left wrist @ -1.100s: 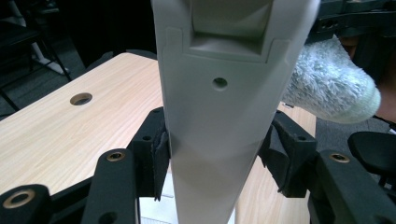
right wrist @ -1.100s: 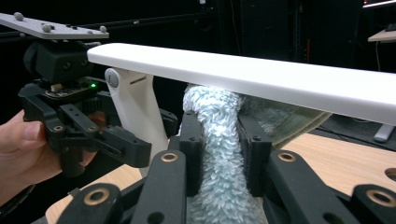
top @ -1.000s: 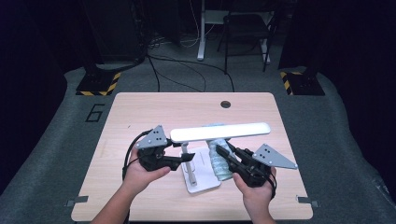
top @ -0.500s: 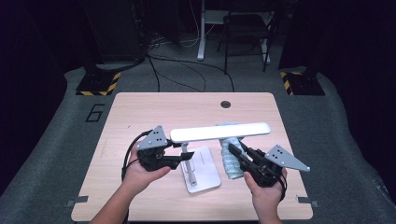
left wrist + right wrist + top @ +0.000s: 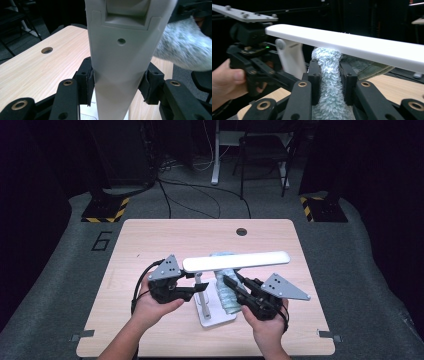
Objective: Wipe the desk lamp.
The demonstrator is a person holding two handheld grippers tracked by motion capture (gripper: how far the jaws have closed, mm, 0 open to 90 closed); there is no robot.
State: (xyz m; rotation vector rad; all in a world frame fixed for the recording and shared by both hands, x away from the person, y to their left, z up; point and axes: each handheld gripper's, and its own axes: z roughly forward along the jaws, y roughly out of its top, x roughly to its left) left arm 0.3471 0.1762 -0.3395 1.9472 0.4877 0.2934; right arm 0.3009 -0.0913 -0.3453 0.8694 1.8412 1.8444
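Desk lamp (image 5: 212, 290): white, standing on its flat base at lower centre of the high view, on the wooden table (image 5: 150, 240); its long light bar (image 5: 236, 261) runs level across mid-frame.
Lamp stem (image 5: 120, 62): pinched between the pads of the left gripper (image 5: 192, 291), whose jaws have just been closing onto it; likely a bracing hold, so the lamp does not tip or slide while it is wiped.
Cleaning cloth (image 5: 329, 82): pale blue-grey, fluffy microfibre, squeezed tight by the right gripper (image 5: 329, 81), bunched up so its top meets the underside of the light bar (image 5: 352, 46).
Judged step: dusting the bar from below.
High view adds: the cloth (image 5: 227, 292) lies right of the stem, over the base.
Left gripper view adds: pads flat against both sides of the stem, and a round cable hole (image 5: 47, 50) in the tabletop at upper left.
Right gripper view adds: cloth-to-bar contact, plus the hand (image 5: 227, 80) holding the left gripper at the left edge.
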